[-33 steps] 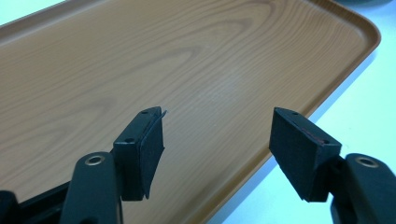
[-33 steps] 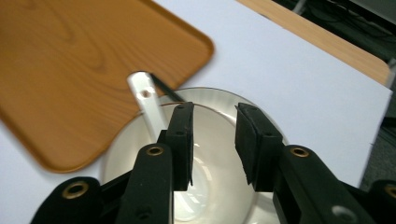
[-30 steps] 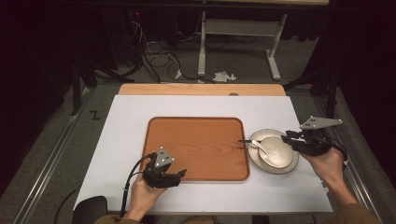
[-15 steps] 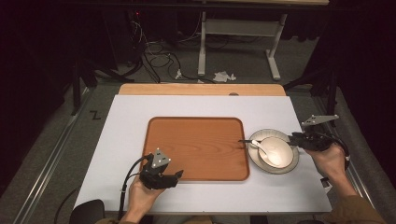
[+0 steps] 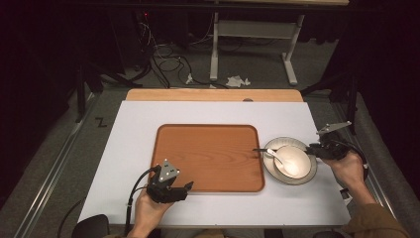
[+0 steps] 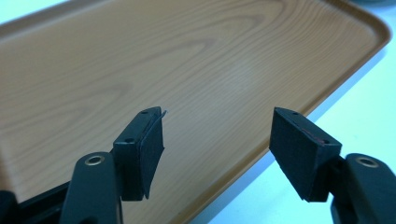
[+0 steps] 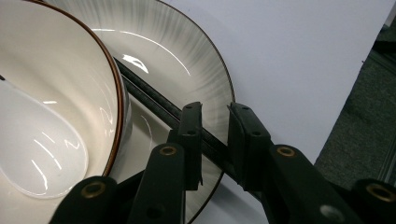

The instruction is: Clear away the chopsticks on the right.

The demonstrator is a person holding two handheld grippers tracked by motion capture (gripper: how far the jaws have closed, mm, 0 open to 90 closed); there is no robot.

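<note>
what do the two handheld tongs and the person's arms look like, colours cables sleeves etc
Both tongs are black. The left tongs carry a grey three-cornered plate on top and trail a black cable that loops toward the table's near edge. Their jaws end in dark textured pads, with brass-coloured rivets on the arms. The right tongs bear a similar grey plate. The right arm wears an olive-brown sleeve; the left forearm is bare.
</note>
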